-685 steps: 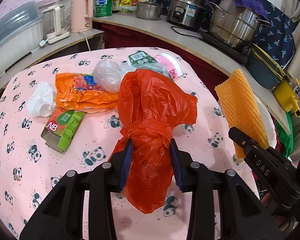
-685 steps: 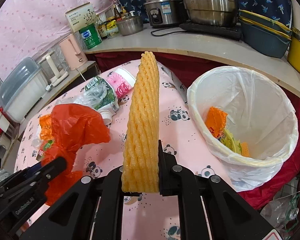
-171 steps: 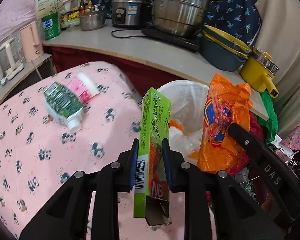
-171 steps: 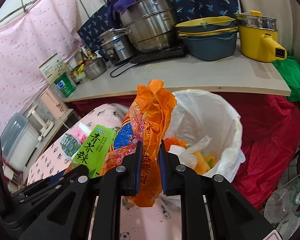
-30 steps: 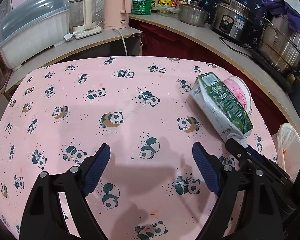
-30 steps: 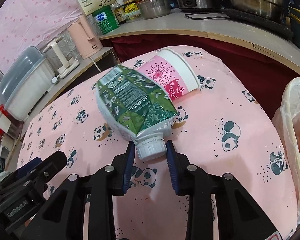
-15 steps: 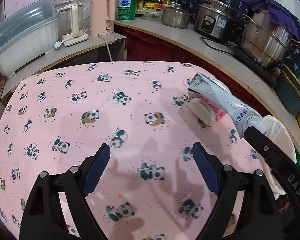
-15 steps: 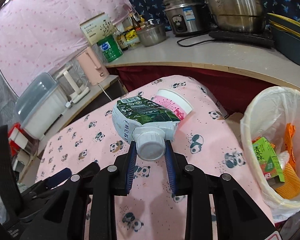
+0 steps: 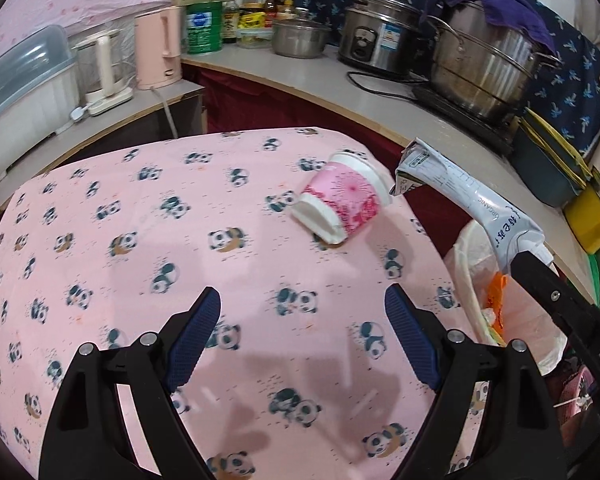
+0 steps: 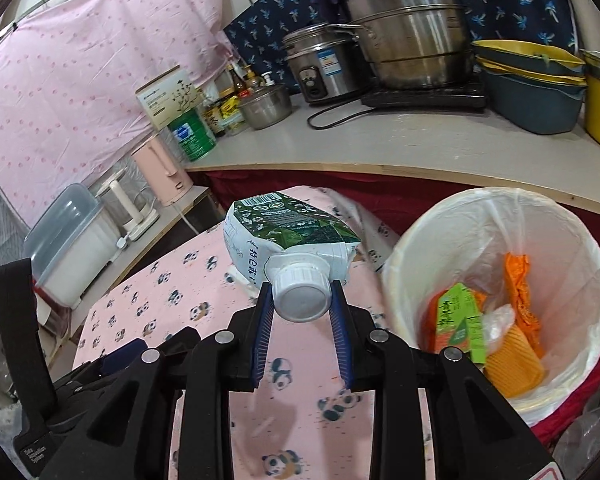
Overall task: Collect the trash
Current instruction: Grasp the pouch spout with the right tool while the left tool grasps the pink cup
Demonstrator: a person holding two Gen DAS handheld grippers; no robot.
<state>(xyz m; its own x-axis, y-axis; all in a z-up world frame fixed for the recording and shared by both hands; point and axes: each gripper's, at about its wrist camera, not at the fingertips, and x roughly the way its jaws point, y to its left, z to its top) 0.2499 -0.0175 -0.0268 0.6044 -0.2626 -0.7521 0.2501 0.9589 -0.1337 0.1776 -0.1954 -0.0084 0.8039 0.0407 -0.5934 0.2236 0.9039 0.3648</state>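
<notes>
- The crumpled green-and-white carton (image 10: 278, 236) hangs in the air, clamped at its white screw cap (image 10: 299, 294) by the right gripper (image 10: 302, 312), whose blue pads press the cap from both sides.
- In the right wrist view the carton sits at centre, above the desk's (image 10: 204, 280) far edge, with the lined trash bin (image 10: 500, 208) just beside it at 3 o'clock.
- The bin's mouth is open and unobstructed; inside lie a green box (image 10: 462, 320), orange wrappers (image 10: 518, 280) and an orange foam piece (image 10: 512, 364).
- In the left wrist view the same carton (image 9: 460, 192) shows at 2 o'clock, tilted, its cap end over the bin (image 9: 480, 280) rim.
- The left gripper (image 9: 304, 332) is spread wide and holds nothing, hovering over the pink panda cloth (image 9: 140, 240).
- A pink paper cup (image 9: 342, 204) lies on its side on the desk at 1 o'clock from the left gripper, near the desk's far right edge, apart from the carton.
- Open cloth stretches between the left gripper and the cup, with nothing in the way.
- Beyond the desk edge a dark red drape (image 10: 380, 188) hangs beneath a curved counter (image 10: 380, 144).
- The counter carries a steel pot (image 10: 416, 32), a rice cooker (image 10: 324, 60), a pink kettle (image 9: 158, 52) and a green tin (image 9: 204, 28).
</notes>
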